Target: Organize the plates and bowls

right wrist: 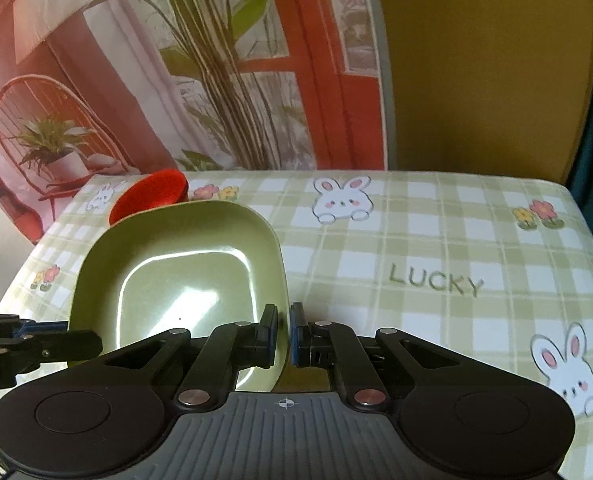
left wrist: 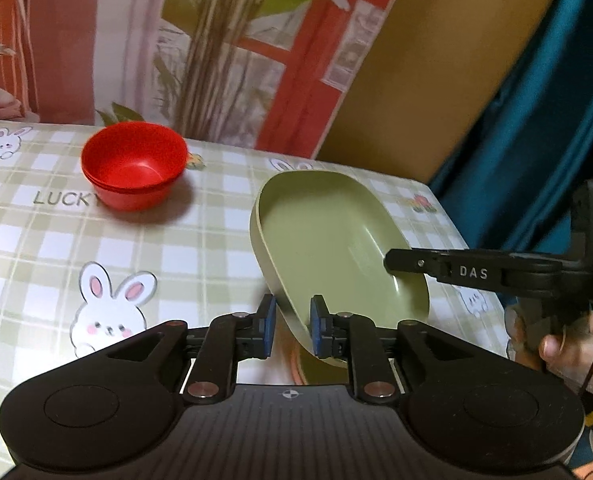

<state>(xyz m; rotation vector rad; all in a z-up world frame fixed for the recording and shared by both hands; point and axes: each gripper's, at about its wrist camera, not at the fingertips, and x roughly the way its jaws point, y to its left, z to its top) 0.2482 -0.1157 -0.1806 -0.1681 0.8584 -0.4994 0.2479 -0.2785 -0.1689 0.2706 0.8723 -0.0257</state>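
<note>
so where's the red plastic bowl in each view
Left wrist view: the red plastic bowl sits upper left on the checked tablecloth, clear of the green dish and in full sight.
Right wrist view: the red plastic bowl shows at left of centre, near the table's far edge, its lower part hidden behind the green dish's rim.
Shared landmark: the pale green square plastic dish, in both views.

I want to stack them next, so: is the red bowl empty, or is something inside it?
Empty. The left wrist view looks into the red bowl and shows only its bare red bottom. It stands upright on the tablecloth.
</note>
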